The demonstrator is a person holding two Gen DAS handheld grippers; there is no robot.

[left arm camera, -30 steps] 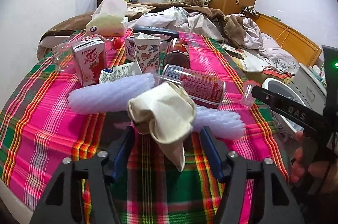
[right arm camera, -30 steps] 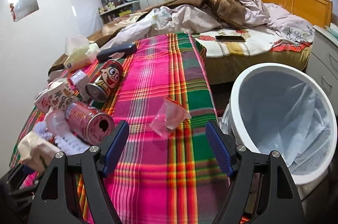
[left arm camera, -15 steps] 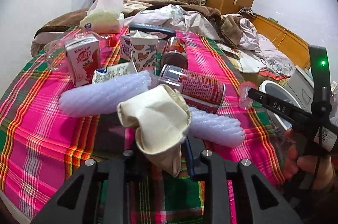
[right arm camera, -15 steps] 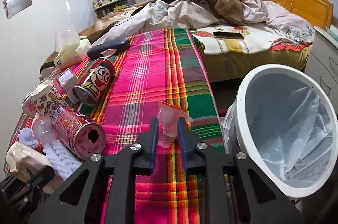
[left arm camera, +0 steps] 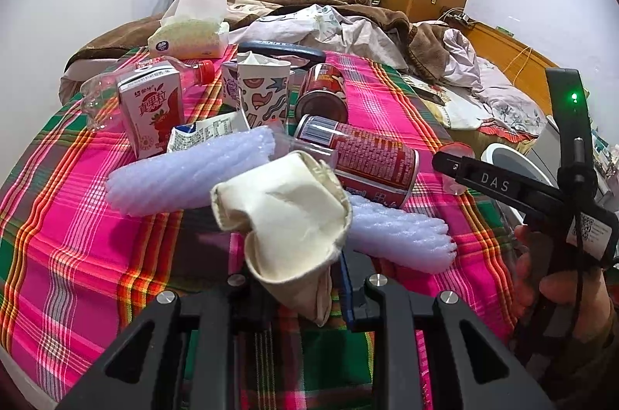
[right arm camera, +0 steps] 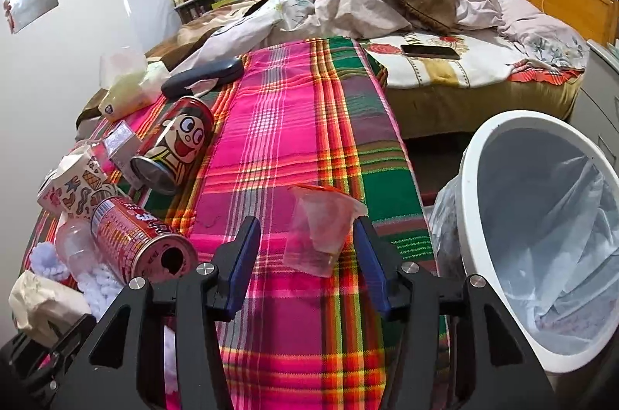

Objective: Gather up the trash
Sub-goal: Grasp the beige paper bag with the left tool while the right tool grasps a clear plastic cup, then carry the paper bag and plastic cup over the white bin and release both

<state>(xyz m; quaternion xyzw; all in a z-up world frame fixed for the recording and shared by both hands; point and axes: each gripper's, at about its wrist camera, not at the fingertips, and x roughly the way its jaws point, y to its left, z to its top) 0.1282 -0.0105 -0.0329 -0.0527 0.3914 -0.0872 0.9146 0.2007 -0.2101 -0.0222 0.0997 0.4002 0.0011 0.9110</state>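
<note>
Clutching crumpled paper cup [left arm camera: 288, 216], left jaws; right jaws parted, "DAS"-marked.

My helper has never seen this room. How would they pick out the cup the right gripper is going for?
On the plaid tablecloth, near the edge beside the white bin, the clear plastic cup sits between the right gripper's open fingers. Unlike the red cans to its left, it is see-through with an orange rim.
</note>
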